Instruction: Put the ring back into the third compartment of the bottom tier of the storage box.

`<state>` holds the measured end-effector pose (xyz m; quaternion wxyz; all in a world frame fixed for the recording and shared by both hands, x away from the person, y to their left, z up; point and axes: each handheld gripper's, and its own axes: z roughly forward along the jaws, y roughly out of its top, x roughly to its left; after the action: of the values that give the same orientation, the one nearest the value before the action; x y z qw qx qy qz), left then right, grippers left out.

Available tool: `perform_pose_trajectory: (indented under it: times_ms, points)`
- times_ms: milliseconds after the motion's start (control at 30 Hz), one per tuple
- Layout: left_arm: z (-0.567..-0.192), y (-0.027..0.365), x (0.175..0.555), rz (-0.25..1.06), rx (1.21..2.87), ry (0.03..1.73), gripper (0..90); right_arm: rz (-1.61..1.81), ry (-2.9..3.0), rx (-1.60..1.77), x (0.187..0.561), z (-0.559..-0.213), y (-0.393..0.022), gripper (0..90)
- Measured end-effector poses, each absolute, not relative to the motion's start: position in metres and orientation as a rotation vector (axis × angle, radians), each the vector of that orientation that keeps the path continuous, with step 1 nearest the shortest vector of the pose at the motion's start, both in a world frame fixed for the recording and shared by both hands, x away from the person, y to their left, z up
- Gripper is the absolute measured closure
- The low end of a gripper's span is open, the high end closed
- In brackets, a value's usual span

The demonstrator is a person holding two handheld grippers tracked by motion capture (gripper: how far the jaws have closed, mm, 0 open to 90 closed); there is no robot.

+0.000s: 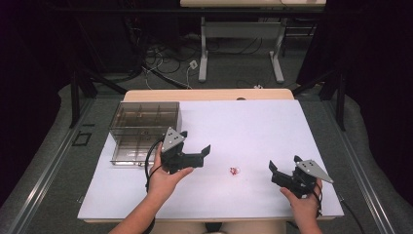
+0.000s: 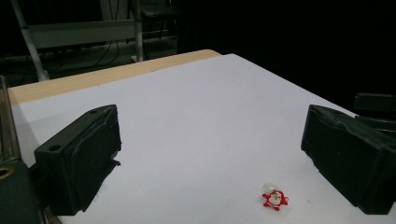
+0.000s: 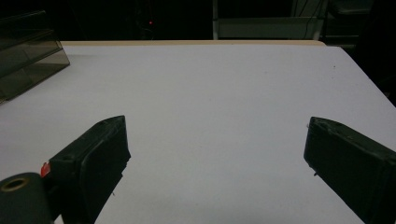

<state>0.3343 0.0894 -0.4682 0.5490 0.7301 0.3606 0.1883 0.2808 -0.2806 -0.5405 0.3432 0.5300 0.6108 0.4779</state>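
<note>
White-topped table [image 1: 253, 126] with a pale wood far edge; dark room beyond, cables on the floor. A small red-and-white figurine charm with a clear loop [image 1: 235, 170] lies alone on the bare white surface, near the front and about midway between the two hands. In the left gripper view the same charm [image 2: 275, 198] sits low in the frame, closer to the right-hand finger than the left, with white table all round it and nothing touching it. Left gripper [image 1: 196, 146] is held above the table, just right of a clear smoky plastic organiser box with divided compartments [image 1: 144, 117] that stands at the far left; its fingers [image 2: 77, 163] are spread wide and released, nothing between them. Right gripper [image 1: 283, 165] rests low at the near right, well apart from the charm, its fingers [image 3: 91, 161] likewise spread and empty. Step in hand, as I read it: the approach, with the left gripper lining up on the charm before any pick. The next move would call for bringing the left fingers down and rightward so the charm sits centred between them, then closing gently at table level; the piece is tiny and flat, so it may skid or slip out if the fingers close off-centre. The box looks the likely destination, though which compartment cannot be told.
</note>
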Motion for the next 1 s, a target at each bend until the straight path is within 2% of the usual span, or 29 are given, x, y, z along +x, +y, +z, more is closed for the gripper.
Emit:
perform_pose_trajectory:
  times_ms: [500, 800, 1000]
  points:
    - [-0.465, 0.061, 0.338, 0.440, 1.757, 0.805, 8.1, 1.247, 1.585, 1.379, 0.281, -0.540, -0.282, 6.1]
    - [-0.470, 0.043, 0.338, 0.427, 1.774, 0.803, 15.2, 1.249, 1.587, 1.378, 0.281, -0.540, -0.283, 6.2]
    - [-0.476, 0.031, 0.338, 0.402, 1.788, 0.803, 15.7, 1.250, 1.585, 1.384, 0.281, -0.540, -0.283, 6.3]
